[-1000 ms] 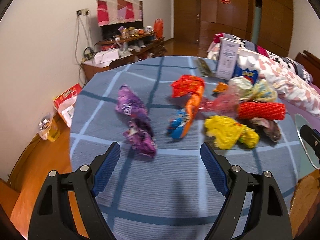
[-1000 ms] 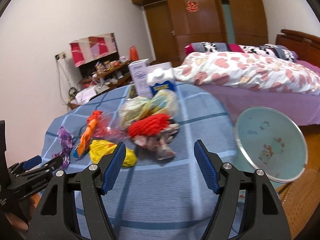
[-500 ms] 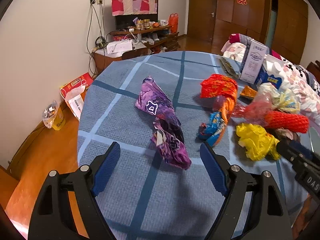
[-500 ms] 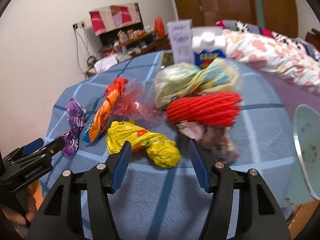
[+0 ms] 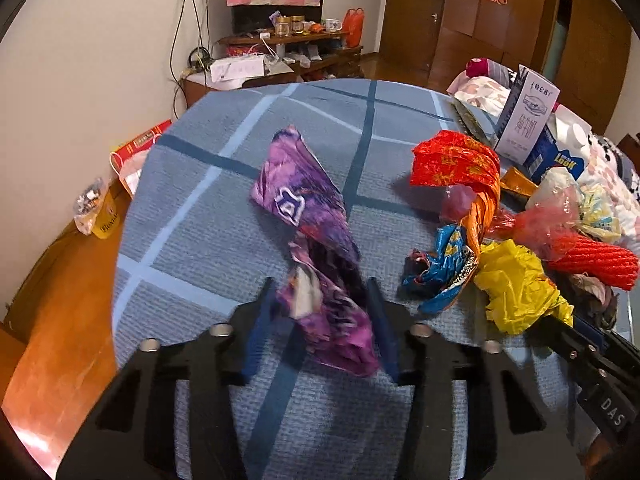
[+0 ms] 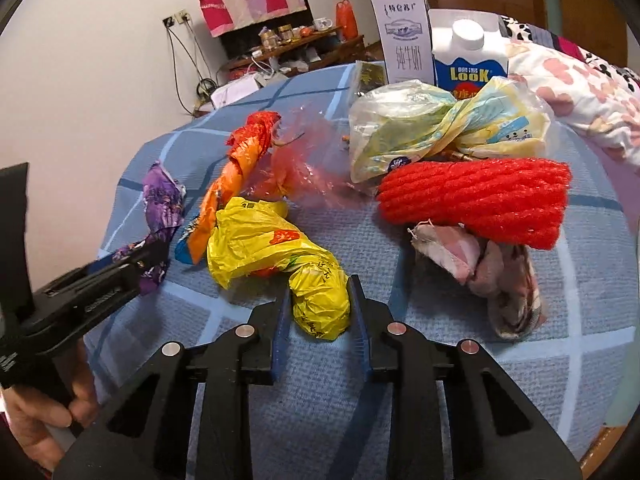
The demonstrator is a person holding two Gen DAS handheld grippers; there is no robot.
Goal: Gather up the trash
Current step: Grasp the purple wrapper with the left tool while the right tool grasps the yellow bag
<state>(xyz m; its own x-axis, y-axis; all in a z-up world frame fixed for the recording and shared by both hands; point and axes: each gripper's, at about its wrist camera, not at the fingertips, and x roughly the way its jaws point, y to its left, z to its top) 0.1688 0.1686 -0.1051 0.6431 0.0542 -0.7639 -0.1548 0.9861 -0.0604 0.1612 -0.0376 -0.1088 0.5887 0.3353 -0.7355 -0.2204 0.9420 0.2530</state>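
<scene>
both grippers' fingers are closing on trash lying on the table — the left gripper (image 5: 322, 312) around the purple wrapper (image 5: 316, 248), the right gripper (image 6: 318, 312) around the yellow plastic bag (image 6: 276, 252) — and either thin, crinkly film could slip free if only a loose fold is pinched.

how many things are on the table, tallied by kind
crumpled wrappers and bags: 5 (purple, orange-red, yellow, clear red, pale printed)
red foam net sleeve: 1
pink cloth scrap: 1
cartons: 2 (white, blue)
total: 9
</scene>
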